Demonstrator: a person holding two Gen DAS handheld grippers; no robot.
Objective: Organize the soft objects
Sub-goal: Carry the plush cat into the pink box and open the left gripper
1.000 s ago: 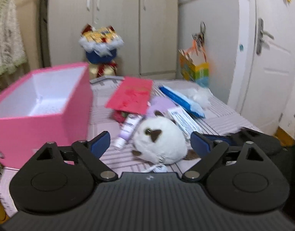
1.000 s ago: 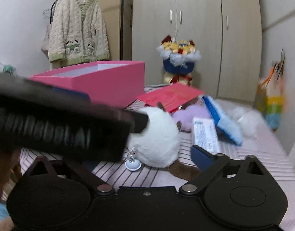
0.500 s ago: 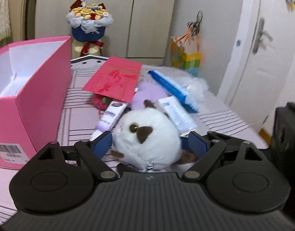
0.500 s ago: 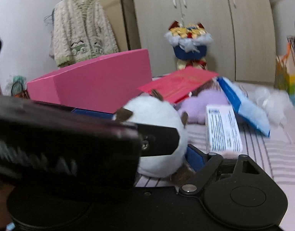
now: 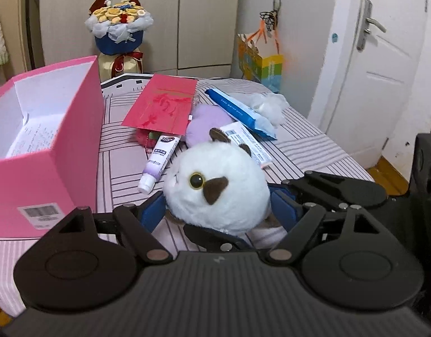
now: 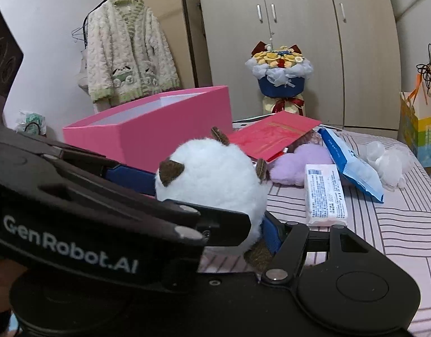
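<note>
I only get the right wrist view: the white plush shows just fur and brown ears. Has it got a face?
Observer: Yes. On the left wrist view the white plush has a yellow-ringed eye and a brown patch beside it.
Operator: Is the pink box empty?
Observer: No, the pink box has a printed sheet on its floor.
Operator: Anything hidden behind the plush?
Observer: A toothpaste tube, lying between plush and box.

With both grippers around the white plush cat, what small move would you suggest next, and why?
Probably finish closing both grippers, then lift. The left gripper and right gripper have just been closing around the white plush cat, which sits on the striped cover beside the open pink box.
</note>
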